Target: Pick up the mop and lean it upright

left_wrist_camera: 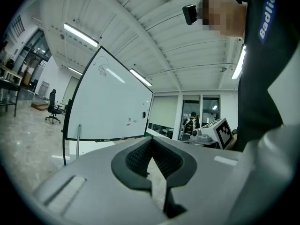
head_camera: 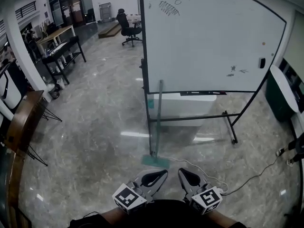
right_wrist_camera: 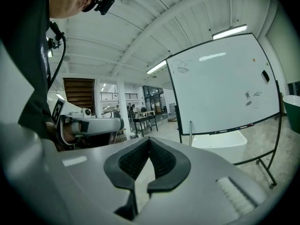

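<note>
Head view: mop (head_camera: 156, 122) upright at whiteboard (head_camera: 209, 37), beyond left tool (head_camera: 164, 172), right tool (head_camera: 181, 171)

A large whiteboard (head_camera: 209, 37) stands on a glossy grey marble floor (head_camera: 85, 127). Beyond its left edge are an office chair (head_camera: 127, 28) and a black table (head_camera: 64, 49). Strip lights (left_wrist_camera: 80, 35) run overhead.

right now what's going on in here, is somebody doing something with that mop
Nothing is being handled at the moment. The left claw and the right claw are both closed and empty, held low and side by side. The mop stands upright just ahead of them, and looks to be leaning against the frame of the whiteboard.
</note>
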Demonstrator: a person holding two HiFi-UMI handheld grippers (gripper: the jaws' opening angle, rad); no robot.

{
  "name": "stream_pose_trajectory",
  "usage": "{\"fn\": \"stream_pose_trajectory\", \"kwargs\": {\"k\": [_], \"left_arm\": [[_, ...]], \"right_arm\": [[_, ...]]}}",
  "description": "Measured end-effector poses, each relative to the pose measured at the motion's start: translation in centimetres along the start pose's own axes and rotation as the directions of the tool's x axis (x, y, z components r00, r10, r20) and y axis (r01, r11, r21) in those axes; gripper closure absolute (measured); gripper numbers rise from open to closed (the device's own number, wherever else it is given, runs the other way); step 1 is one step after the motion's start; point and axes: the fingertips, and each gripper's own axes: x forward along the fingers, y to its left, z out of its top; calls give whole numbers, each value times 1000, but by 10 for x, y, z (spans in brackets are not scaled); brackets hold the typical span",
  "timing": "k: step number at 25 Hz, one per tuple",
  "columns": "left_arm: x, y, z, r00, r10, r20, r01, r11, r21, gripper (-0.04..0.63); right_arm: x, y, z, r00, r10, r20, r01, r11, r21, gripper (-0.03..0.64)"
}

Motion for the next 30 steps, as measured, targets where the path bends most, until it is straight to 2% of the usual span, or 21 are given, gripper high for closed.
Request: {"fn": "stream_pose_trajectory", "kwargs": {"k": [12, 18, 24, 30], "left_arm": [[-39, 129, 35, 999, 9, 41, -9, 1000, -16, 576], [-40, 160, 40, 998, 18, 63, -15, 999, -41, 576], [-27, 182, 38, 997, 60, 42, -58, 997, -51, 575], [3, 215, 45, 988, 156, 20, -155, 987, -31, 575]], "right_arm": [[122, 15, 24, 998, -48, -36, 48, 999, -6, 612], [153, 8, 25, 996, -56, -65, 56, 998, -13, 612], [178, -15, 28, 997, -32, -66, 32, 999, 8, 612], [213, -63, 34, 997, 37, -65, -35, 999, 28, 612]]}}
